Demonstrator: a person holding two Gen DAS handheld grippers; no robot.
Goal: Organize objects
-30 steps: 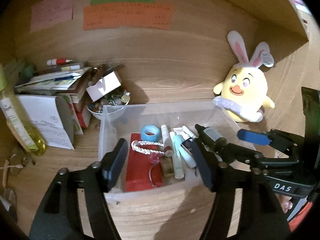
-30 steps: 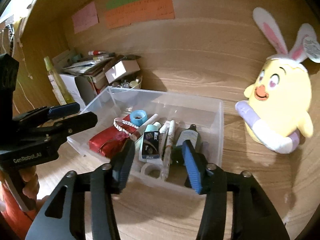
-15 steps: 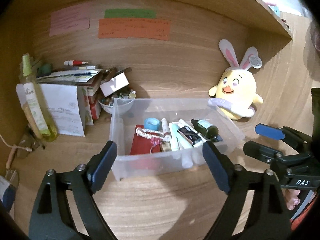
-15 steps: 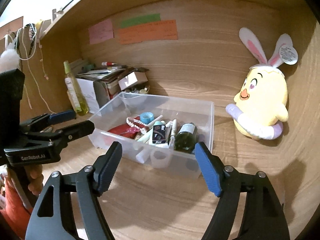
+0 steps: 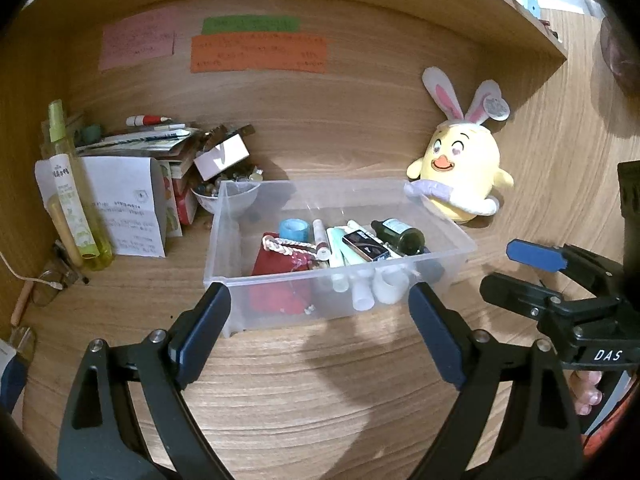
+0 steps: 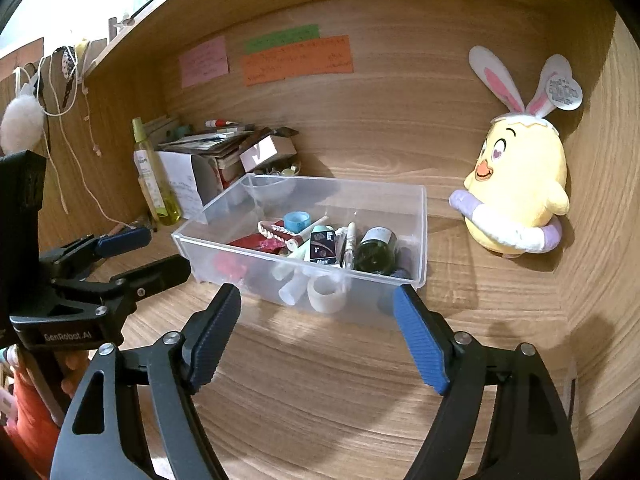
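Hard to see: the writing on the pink, green and orange notes on the back wall was too small to read. The things in the little bowl behind the box were too tiny to name.
Cut off: only fingertips of the person's hands showed, at the edges of both views.
Table: a brown wood desk with wood walls at the back and sides, and a shelf above.
Left corner: a tall yellow spray bottle stood by a pile of papers and small boxes.
Toy: a yellow chick with bunny ears sat by the back wall, just beside the box's right end.
Box: a see-through plastic box sat on the middle of the desk, with no lid on.
Inside the box: a red pouch with a white rope, a blue roll of tape, some white and pale green tubes, a small black pack and a dark green bottle lying on its side.
Left tongs: wide apart, nothing between them, in front of the box and not touching it.
Right tongs: spreading wider, nothing between them, in front of the box and not touching it.
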